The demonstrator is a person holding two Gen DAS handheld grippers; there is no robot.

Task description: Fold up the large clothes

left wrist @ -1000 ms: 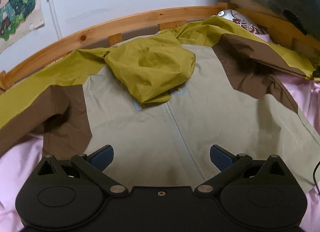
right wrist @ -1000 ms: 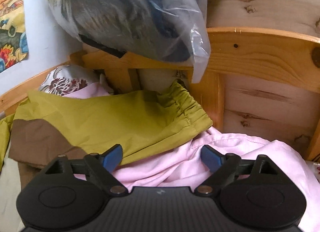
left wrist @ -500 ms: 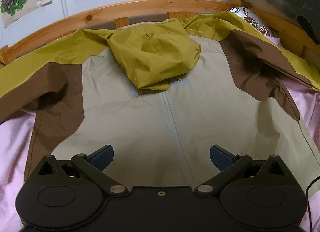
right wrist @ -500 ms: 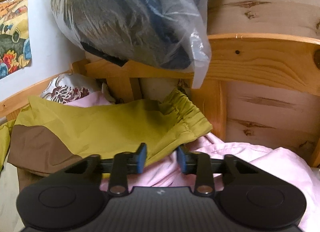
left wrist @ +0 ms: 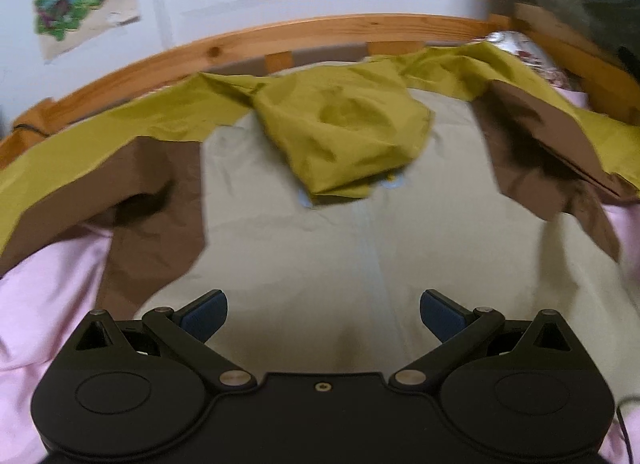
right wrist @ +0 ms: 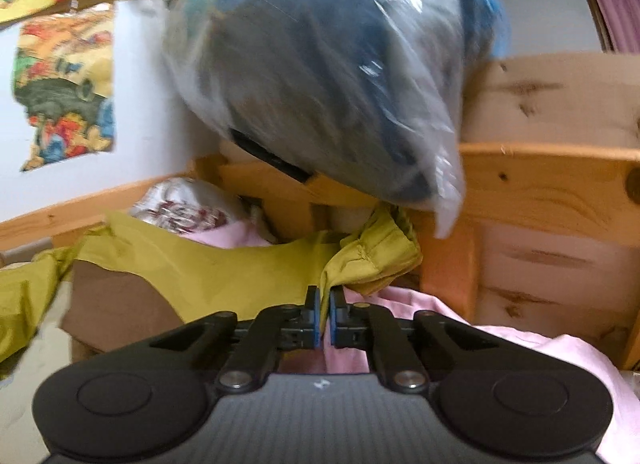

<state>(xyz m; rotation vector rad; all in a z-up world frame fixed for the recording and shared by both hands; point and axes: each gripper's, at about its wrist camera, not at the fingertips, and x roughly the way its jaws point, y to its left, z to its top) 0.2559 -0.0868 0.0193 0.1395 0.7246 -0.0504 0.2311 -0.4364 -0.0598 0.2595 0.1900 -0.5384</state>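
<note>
Olive, brown and beige shell fabric makes up the jacket (left wrist: 360,232), which lies spread front-up across the pink sheet (left wrist: 44,296) of the bed, its hood (left wrist: 352,136) flopped forward over the chest and a closed zip running down the middle. Both sleeves stretch out toward the wooden bed rail (left wrist: 224,48) on the far side. The cloth looks thin and light, a smooth windbreaker weave, so it will probably slide over the sheet easily, hold little shape of its own, and trap air when folded; creases may need pressing flat.

The right tongs (right wrist: 325,312) are closing, their blue pads pinching the olive fabric of the right sleeve (right wrist: 248,264) just short of its gathered elastic cuff (right wrist: 376,252), below a plastic-wrapped bundle (right wrist: 332,76) resting on the headboard. That spot seems a sound hold: the cuff's bunched seam is thicker and should stop the slippery cloth pulling out. Some pink sheet sits close under the pads, and I cannot tell whether any is caught.

The left tongs (left wrist: 322,314) hang open above the near hem of the body, gripping nothing. The hem corner or the left cuff would likely suit them best.
</note>
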